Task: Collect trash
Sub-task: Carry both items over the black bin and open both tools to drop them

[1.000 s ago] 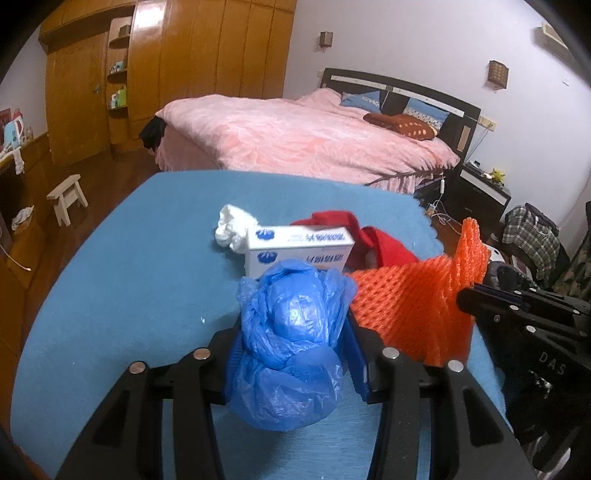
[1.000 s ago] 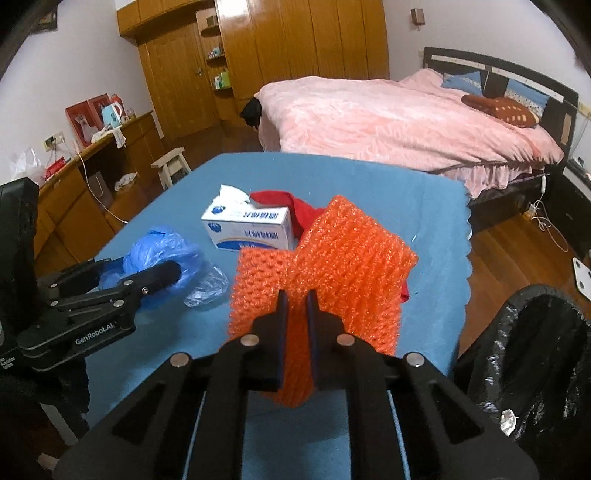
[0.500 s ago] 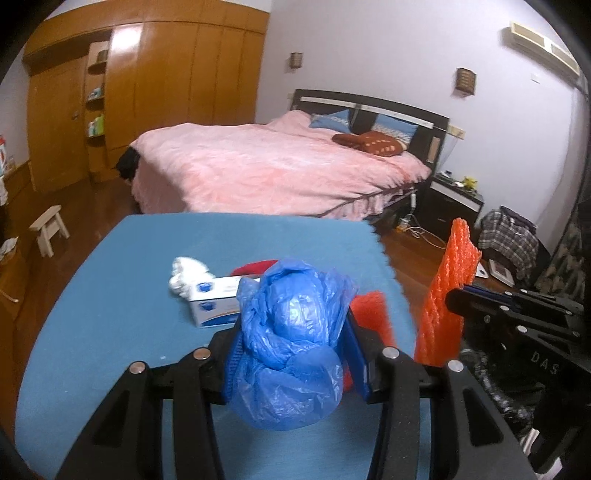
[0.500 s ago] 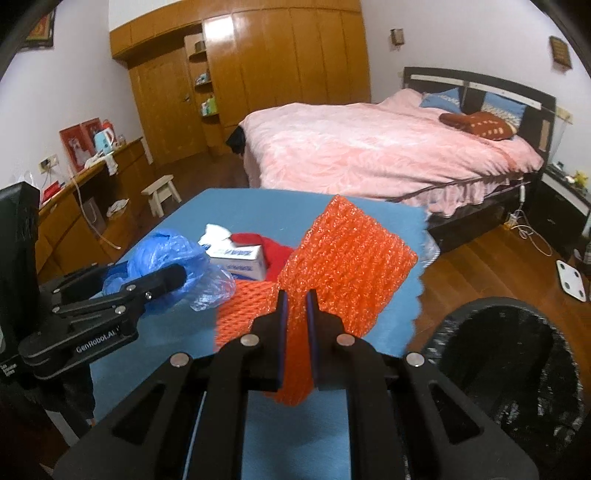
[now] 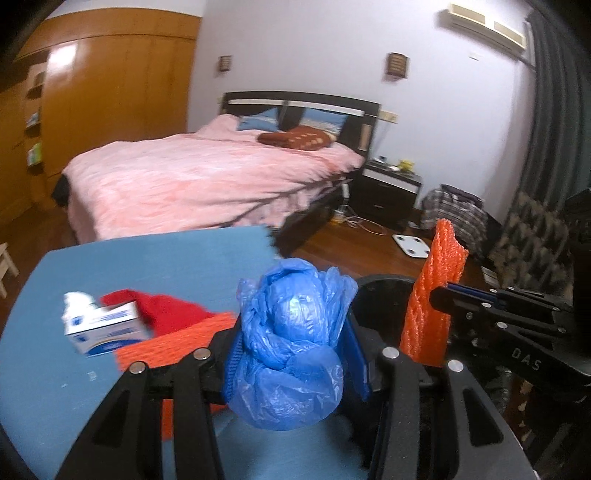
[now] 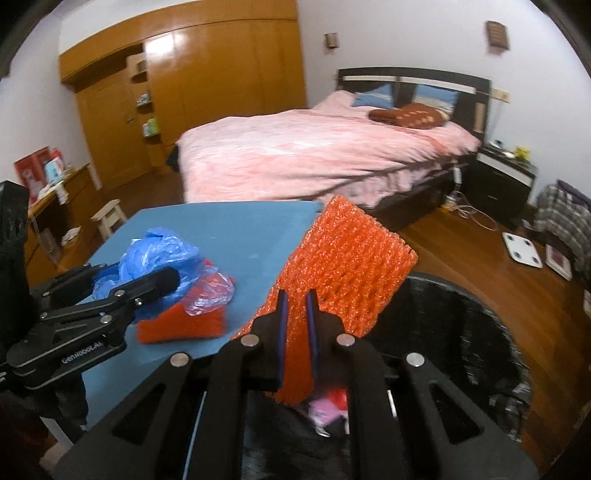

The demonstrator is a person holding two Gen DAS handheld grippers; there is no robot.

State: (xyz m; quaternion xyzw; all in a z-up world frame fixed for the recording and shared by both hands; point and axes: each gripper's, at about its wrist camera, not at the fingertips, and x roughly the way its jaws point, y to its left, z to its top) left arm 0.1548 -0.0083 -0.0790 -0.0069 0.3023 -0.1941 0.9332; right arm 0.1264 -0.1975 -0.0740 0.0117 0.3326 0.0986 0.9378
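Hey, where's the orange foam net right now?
The orange foam net is pinched in the right hand-held gripper, held above the black-lined trash bin beside the blue table's edge.

you are in a home bedroom: a bed (image 6: 325, 155) with pink quilt and dark headboard (image 6: 417, 85), a nightstand (image 6: 506, 177) beside it, a wooden wardrobe wall (image 6: 207, 85), wood floor (image 6: 480, 258), a bathroom scale (image 6: 522, 249) on it, an air conditioner (image 5: 487, 27) high up.
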